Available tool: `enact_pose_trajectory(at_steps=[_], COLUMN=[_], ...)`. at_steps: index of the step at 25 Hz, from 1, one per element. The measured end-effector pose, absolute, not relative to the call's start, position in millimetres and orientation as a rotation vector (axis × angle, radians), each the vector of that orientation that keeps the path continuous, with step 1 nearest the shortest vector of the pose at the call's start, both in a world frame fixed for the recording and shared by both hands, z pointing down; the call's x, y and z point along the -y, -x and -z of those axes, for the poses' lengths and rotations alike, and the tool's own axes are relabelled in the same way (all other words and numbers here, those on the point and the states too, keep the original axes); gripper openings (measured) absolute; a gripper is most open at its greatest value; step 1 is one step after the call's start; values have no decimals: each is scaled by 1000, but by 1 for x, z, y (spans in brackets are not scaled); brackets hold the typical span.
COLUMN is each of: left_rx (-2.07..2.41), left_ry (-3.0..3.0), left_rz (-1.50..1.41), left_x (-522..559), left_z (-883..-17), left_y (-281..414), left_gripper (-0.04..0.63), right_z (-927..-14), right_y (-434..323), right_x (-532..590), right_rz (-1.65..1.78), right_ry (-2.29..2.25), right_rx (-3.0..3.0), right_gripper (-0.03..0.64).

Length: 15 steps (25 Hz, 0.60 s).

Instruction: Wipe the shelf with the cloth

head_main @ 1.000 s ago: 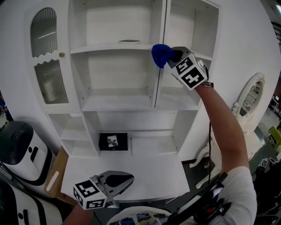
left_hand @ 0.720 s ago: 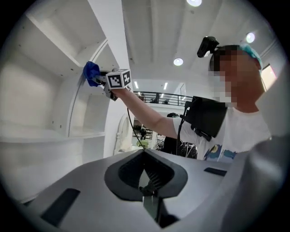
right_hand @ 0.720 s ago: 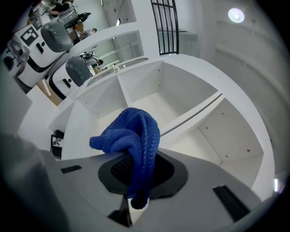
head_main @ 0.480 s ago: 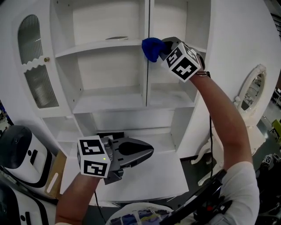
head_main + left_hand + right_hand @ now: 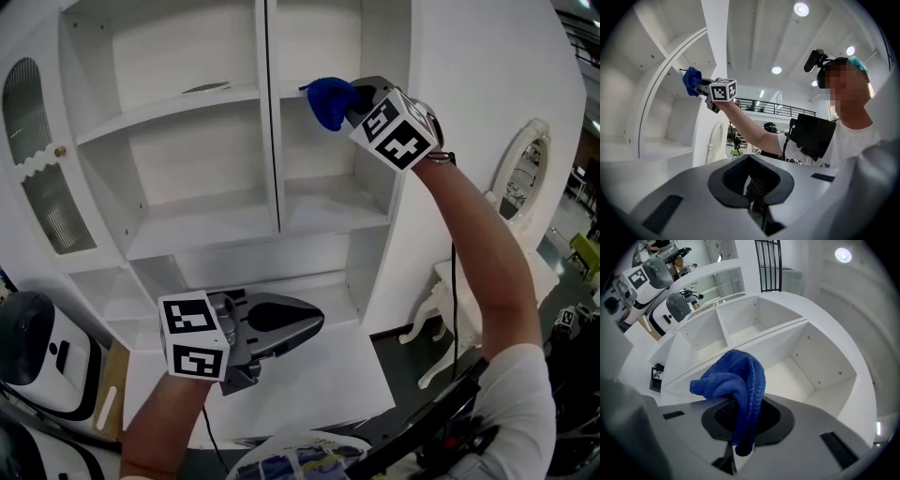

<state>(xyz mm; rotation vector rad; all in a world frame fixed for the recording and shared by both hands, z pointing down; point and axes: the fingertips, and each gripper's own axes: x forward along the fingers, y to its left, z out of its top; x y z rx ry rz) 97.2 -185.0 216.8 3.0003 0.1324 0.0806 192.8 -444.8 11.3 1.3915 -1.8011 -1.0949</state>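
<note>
Up from low down, the left claw [image 5: 305, 323] now hangs shut and empty; the right claw [image 5: 356, 97] pinches the blue cloth [image 5: 328, 101], bunched just ahead of its tips at the shelf [image 5: 292, 92] lip. Best press it flat onto the surface beyond — then sweep to the back corners.
</note>
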Motion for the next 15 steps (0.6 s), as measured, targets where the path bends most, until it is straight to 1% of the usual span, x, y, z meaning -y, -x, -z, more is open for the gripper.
enact_pose_trajectory(at_steps=[15], left_rx=[-238], left_ry=[-2992], left_rz=[-106], left_x=[180], left_z=[-224], left_y=[-139], left_gripper=[12], right_z=[-7], right_y=[-316], right_x=[435], right_rz=[996], right_ry=[-1571], right_rx=[1693], right_gripper=[67])
